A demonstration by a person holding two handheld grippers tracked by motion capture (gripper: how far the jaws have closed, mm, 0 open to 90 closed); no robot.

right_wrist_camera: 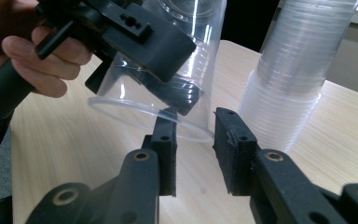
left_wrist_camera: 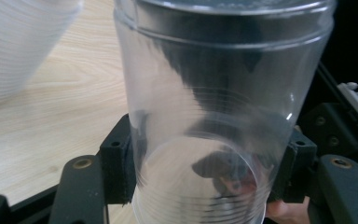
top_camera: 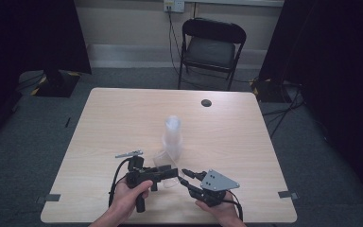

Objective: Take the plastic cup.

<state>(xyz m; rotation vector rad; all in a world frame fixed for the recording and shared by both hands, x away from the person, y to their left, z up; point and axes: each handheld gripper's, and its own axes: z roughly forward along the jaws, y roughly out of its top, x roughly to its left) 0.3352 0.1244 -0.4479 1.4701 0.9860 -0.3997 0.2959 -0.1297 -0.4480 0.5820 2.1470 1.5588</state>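
My left gripper is shut on a clear plastic cup, with its black pads pressing the cup's lower wall from both sides. In the high view the left gripper holds the cup tilted near the table's front. My right gripper sits just below the cup. The cup's open rim dips into the gap between its jaws, which stand apart without pressing it. In the high view the right gripper points left at the cup.
A tall stack of clear cups stands mid-table, just behind the held cup, and is close on the right in the right gripper view. A small metal clip lies left of it. A black folding chair stands beyond the table.
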